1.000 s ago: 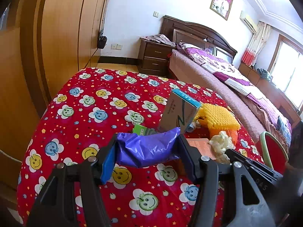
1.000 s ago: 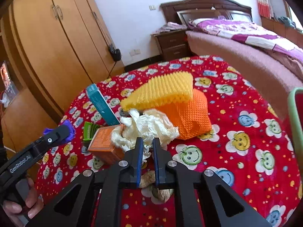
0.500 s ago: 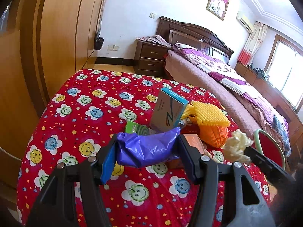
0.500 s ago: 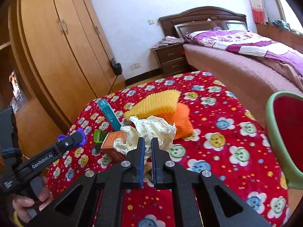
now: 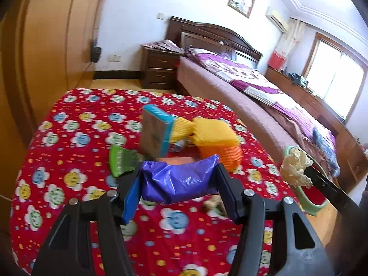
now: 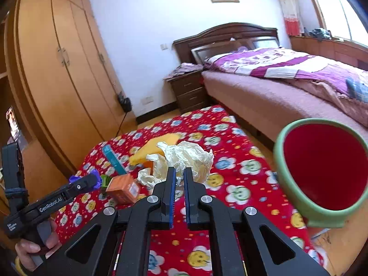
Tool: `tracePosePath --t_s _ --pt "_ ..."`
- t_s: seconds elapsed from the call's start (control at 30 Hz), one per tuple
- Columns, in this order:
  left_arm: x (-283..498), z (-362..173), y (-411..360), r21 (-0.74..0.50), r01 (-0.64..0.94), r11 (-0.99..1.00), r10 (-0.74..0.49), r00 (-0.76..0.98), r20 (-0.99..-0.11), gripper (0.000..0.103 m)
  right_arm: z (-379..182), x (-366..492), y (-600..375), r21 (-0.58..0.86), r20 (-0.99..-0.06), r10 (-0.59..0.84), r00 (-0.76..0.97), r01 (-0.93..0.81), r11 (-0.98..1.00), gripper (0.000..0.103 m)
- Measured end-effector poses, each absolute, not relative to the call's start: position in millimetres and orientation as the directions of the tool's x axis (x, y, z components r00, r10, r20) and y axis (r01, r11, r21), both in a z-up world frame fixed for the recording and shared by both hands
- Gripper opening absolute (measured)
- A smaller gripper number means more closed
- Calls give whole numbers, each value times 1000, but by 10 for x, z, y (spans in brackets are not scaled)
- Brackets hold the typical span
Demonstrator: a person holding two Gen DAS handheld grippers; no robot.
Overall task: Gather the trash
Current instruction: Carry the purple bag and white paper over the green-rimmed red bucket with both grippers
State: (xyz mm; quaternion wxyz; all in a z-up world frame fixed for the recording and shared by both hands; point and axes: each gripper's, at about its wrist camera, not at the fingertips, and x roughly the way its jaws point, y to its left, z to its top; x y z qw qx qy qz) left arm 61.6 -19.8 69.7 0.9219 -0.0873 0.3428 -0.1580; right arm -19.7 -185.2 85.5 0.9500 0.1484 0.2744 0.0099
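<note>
Surface: a table (image 5: 69, 165) wearing a red cloth with smiling flowers is carrying the litter.
Lying on it: a teal-edged box (image 5: 156, 133) leaning upright, yellow foam netting (image 5: 214, 133) over orange netting (image 5: 227, 156), a green packet (image 5: 120, 161), an orange carton (image 6: 123, 188).

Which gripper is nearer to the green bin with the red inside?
The right gripper, shut on crumpled paper, is next to the green bin. The left gripper, holding the purple bag, is farther, over the table.
</note>
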Motion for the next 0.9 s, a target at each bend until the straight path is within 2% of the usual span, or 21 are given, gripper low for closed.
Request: tracePosePath --t_s 0.47,0.9 --pt "584 797 -1047 -236 396 887 -451 642 -619 61 853 -582 -2591 326 -486 -35 873 218 920 7" --pt "542 786 -1960 -204 548 812 -539 567 -623 61 676 -865 -3360 351 -514 -190 837 407 843 7"
